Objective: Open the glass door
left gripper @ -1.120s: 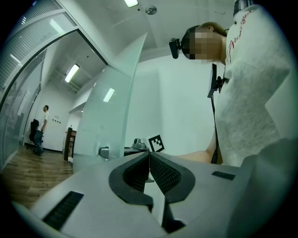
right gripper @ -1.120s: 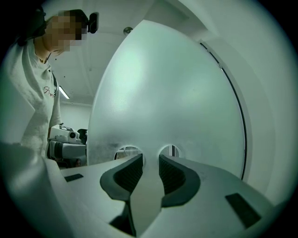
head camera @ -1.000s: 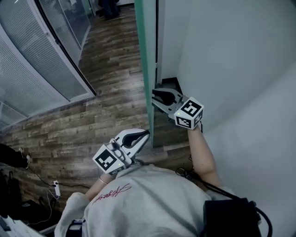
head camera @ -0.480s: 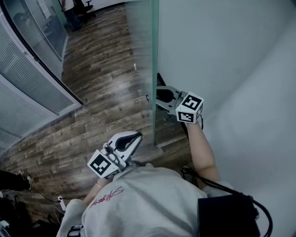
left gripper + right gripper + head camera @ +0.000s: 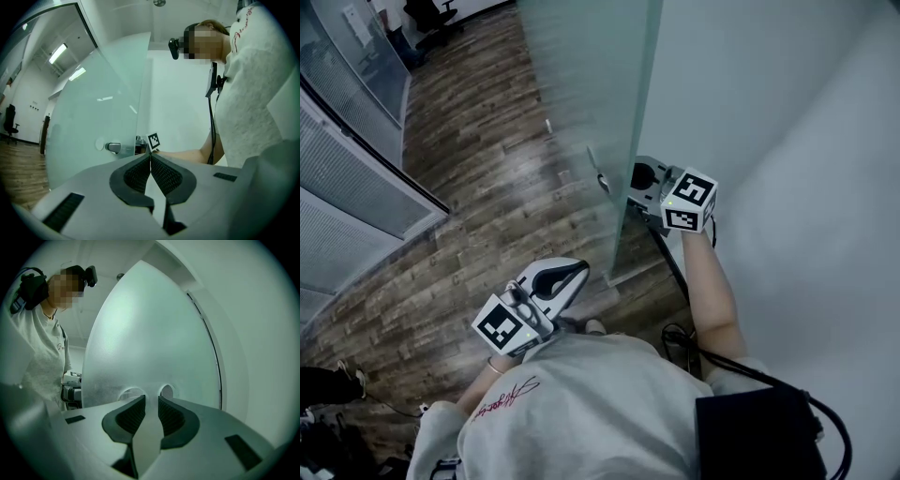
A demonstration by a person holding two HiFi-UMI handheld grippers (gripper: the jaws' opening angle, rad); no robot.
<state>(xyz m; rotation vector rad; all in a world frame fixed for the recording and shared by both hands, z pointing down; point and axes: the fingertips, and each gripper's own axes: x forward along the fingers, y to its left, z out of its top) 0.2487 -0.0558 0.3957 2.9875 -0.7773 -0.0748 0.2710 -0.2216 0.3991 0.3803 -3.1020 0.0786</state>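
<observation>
1. The door stands ajar, its frosted pane angled over the wood floor, beside the white wall
2. The right gripper faces the pane's far side, near the handle; its jaws are closing, a gap between them, nothing in it
3. The left gripper hangs near the person's chest, jaws together, empty

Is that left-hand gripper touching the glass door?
Apart. The head view shows wooden floor between the left gripper and the glass door; its shut jaws hold nothing.
</observation>
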